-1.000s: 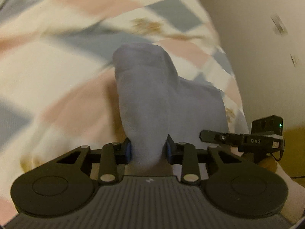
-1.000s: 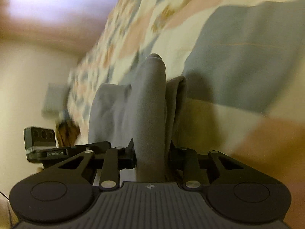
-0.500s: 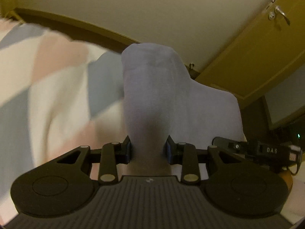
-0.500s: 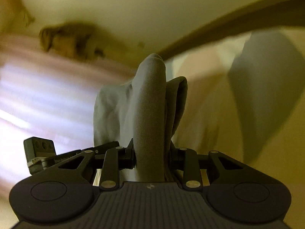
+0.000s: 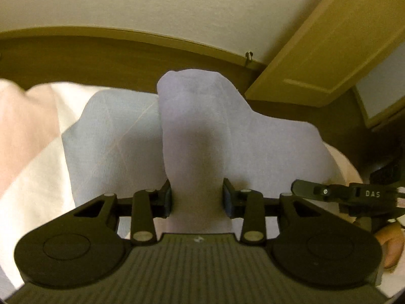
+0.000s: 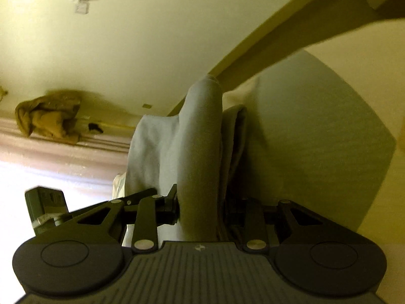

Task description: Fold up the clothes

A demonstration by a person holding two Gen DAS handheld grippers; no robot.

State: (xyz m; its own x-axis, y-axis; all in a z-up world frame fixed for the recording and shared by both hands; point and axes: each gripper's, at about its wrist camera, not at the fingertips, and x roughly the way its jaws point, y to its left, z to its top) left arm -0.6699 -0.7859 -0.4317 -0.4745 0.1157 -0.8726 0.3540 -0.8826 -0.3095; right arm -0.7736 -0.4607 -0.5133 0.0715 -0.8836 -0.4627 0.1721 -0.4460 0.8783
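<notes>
A pale grey-blue garment [image 5: 197, 126] stands up in a fold between the jaws of my left gripper [image 5: 197, 197]. Those jaws are opening, and the pads still touch the cloth on both sides. The rest of the garment drapes off to the right over a checked quilt [image 5: 101, 152]. In the right wrist view the same garment [image 6: 200, 139] rises as a thick rolled fold, with my right gripper [image 6: 200, 202] shut on it. Each view catches the other gripper at its edge: the right gripper's body [image 5: 354, 195] and the left gripper's body [image 6: 45, 210].
A dark wooden bed frame [image 5: 101, 53] runs behind the quilt, with a pale wall above it. A yellowish door [image 5: 329, 38] stands at the right. A hand [image 5: 389, 248] shows at the right edge. A brown bundle of cloth [image 6: 48, 119] hangs near a bright curtain.
Both views have swung from the quilt up to the wall, bed frame and door. The garment has stayed in both grippers. The left jaws stand slightly wider than before.
</notes>
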